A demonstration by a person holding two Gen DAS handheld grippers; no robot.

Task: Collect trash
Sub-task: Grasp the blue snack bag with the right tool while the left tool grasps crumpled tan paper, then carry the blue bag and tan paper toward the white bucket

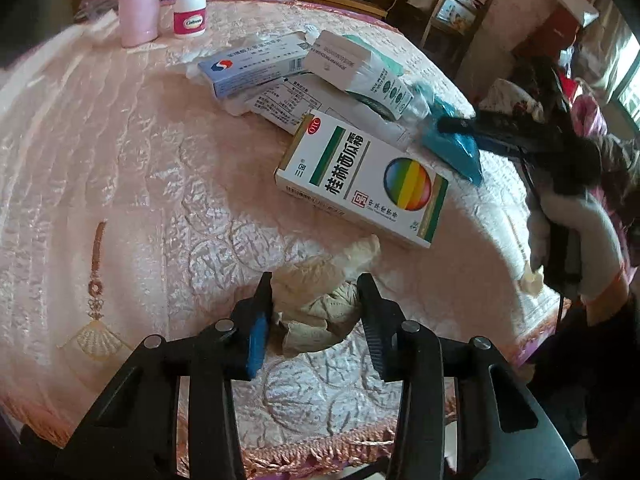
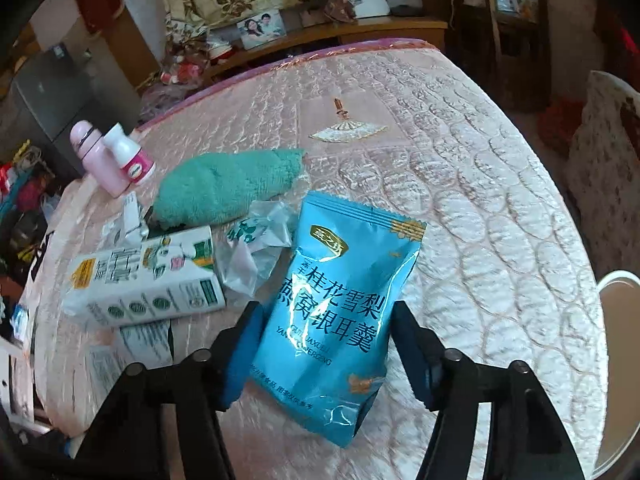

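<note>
Your left gripper (image 1: 316,312) points down at the pink quilted desk (image 1: 132,184), and a crumpled tissue (image 1: 320,300) sits between its jaws. The pads are at the tissue's 2 sides, but you cannot tell from this view whether they press it, and it lies on the desk.

Your right gripper (image 2: 324,344) straddles a blue pouch (image 2: 340,312). The left pad is at the pouch's edge; the right pad stands clear of it, so the jaws are open around it. The pouch lies flat on the desk (image 2: 460,200). In the left view the same gripper (image 1: 452,124) reaches in from the right, held by a white-gloved hand (image 1: 576,236), with the pouch (image 1: 452,144) under its tip.

Just beyond the tissue lies a white box (image 1: 368,176) with a rainbow circle. Behind it, 2 more boxes (image 1: 256,66) and some leaflets form a loose pile. In the right view a carton (image 2: 144,280) lies on its side left of the pouch, with a clear bag (image 2: 256,248) between them and a green towel (image 2: 228,184) behind. A pink bottle (image 1: 138,4) and a white bottle (image 1: 190,4) stand upright, side by side, at the far edge.
</note>
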